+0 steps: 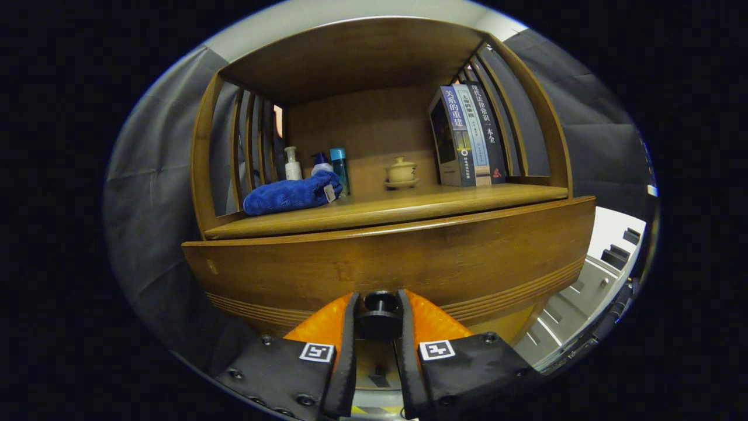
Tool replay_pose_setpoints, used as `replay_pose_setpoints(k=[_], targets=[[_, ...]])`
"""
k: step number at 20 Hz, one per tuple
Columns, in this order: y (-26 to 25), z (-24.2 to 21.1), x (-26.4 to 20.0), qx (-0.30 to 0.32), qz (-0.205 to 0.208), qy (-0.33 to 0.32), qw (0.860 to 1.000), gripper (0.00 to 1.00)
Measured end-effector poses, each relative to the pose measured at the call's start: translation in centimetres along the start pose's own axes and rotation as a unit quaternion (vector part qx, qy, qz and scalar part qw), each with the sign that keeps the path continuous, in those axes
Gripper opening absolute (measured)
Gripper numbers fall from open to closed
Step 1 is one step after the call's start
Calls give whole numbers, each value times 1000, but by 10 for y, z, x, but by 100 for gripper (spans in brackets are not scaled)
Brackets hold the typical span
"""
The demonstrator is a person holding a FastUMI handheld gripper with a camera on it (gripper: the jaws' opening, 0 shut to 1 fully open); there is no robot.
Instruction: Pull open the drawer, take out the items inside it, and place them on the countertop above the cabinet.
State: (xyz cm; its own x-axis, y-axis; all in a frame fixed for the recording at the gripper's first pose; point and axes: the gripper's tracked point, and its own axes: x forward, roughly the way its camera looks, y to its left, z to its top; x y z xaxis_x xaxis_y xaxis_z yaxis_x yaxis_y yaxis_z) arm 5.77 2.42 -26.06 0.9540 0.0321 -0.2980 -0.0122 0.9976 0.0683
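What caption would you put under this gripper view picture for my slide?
Gripper shut on the drawer knob of a wooden cabinet, with a blue towel, bottles, teacup and books on the countertop above.

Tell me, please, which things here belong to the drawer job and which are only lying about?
For the job:
- drawer
- knob, between the fingers of the tool, which is shut on it
- countertop

Just lying about:
- blue cloth
- three bottles behind the cloth
- lidded cup on its saucer
- books

Gripper cam low, close, facing drawer (385, 263) front, looking up.
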Motion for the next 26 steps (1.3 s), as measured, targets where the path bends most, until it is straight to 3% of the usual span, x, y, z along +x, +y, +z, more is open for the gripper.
replay_pose_setpoints(k=[14, 16, 18, 19, 20, 23, 26], targets=[[11, -13, -83, -24, 40, 5, 999, 39], [13, -13, -94, -36, 44, 6, 998, 29], [21, 33, -114, -71, 46, -80, 993, 19], [19, 58, -119, -112, 21, -120, 986, 14], [21, 70, -124, -145, 16, -124, 982, 9], [45, 49, -145, -96, 70, -79, 990, 9], [21, 39, -141, -83, 46, -58, 994, 10]])
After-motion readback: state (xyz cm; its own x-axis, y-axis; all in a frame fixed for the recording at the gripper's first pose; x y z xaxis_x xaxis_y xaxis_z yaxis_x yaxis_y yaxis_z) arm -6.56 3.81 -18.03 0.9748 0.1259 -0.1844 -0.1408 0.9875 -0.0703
